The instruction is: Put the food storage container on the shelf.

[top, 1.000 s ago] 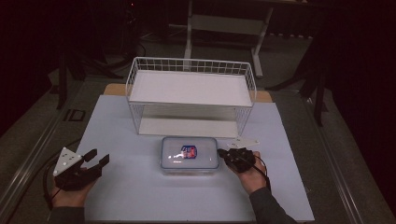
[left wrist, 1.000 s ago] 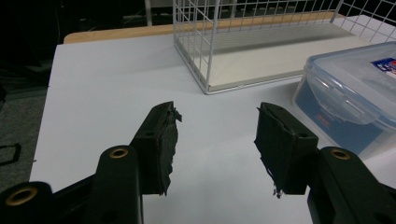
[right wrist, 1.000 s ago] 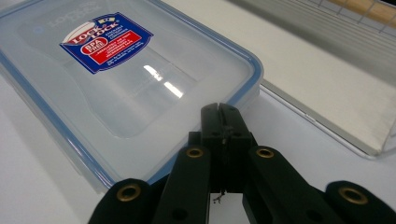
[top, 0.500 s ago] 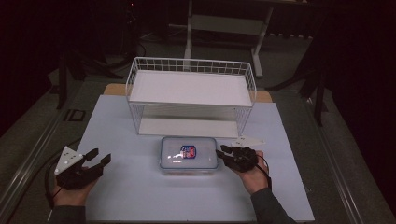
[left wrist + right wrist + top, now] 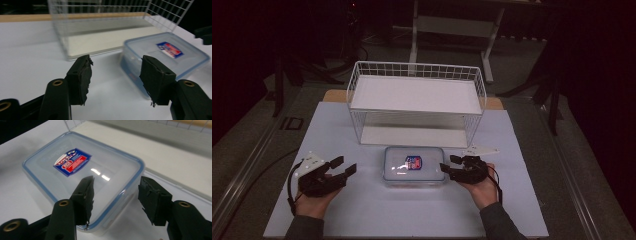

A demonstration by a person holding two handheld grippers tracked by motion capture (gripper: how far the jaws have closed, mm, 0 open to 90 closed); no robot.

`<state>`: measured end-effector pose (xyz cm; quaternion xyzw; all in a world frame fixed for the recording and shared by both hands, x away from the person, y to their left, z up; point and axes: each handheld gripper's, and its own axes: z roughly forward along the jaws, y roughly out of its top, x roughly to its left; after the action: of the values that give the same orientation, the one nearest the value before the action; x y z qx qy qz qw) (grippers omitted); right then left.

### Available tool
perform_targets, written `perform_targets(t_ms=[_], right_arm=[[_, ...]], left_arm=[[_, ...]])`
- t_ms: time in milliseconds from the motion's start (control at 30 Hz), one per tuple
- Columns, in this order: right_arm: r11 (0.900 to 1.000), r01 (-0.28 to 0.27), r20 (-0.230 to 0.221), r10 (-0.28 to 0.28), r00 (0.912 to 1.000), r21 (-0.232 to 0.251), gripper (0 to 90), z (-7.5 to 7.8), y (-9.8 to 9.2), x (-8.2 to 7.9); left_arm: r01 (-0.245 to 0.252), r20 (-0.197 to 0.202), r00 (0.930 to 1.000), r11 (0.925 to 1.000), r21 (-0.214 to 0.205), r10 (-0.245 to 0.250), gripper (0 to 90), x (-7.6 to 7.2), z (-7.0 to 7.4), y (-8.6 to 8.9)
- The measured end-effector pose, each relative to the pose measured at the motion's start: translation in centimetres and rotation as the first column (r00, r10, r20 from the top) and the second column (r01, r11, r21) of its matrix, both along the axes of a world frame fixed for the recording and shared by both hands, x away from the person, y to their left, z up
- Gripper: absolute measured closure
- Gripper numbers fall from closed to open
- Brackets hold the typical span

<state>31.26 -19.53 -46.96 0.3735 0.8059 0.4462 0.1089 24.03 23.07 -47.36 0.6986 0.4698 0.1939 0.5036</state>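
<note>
My table (image 5: 337, 220) is covered by a pale white sheet that fills the lower middle of the high view; a strip of bare wood (image 5: 334, 95) shows along its far edge, at both back corners. Two things rest directly on the sheet. A white wire rack (image 5: 417, 107) stands at the centre of the frame, its solid white shelf above and its flat base plate on the sheet. Just below it in the frame, close to the rack's base, lies a clear plastic box (image 5: 414, 166) with a blue-rimmed lid and a red and blue label. Around the table the floor is dark.
</note>
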Motion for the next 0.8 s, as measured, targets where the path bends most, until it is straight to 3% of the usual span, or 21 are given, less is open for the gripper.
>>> perform_targets(t_ms=[200,400,567,633,733,800], right_arm=[[0.9996,-0.024,-0.046,0.025,0.9986,0.016,42.8,-0.6,0.4,0.2],[0.9994,-0.023,-0.088,0.025,0.9958,0.027,41.6,-1.3,0.5,0.7],[0.9995,-0.009,-0.101,0.012,0.9948,0.029,39.7,-1.8,0.4,1.1],[0.9987,-0.010,-0.113,0.015,0.9934,0.050,38.2,-2.0,0.2,1.3],[0.9955,-0.007,-0.149,0.021,0.9886,0.095,34.3,-2.4,-0.2,1.8],[0.9920,-0.004,-0.180,0.026,0.9833,0.126,32.8,-2.8,-0.6,2.1]], left_arm=[[0.077,-0.053,0.9955,0.9964,-0.035,-0.079,40.0,1.8,-0.7,-2.9],[0.111,-0.088,0.9893,0.9914,-0.069,-0.117,38.9,3.4,-1.6,-5.4],[0.107,-0.110,0.9879,0.9937,-0.034,-0.110,30.6,4.4,-2.1,-6.8],[0.118,-0.127,0.9843,0.9920,-0.046,-0.123,29.0,4.7,-2.3,-7.2],[0.108,-0.151,0.9825,0.9940,-0.015,-0.109,25.4,5.0,-2.8,-7.9],[0.104,-0.165,0.9806,0.9945,-0.017,-0.105,22.3,5.3,-3.2,-8.3]])
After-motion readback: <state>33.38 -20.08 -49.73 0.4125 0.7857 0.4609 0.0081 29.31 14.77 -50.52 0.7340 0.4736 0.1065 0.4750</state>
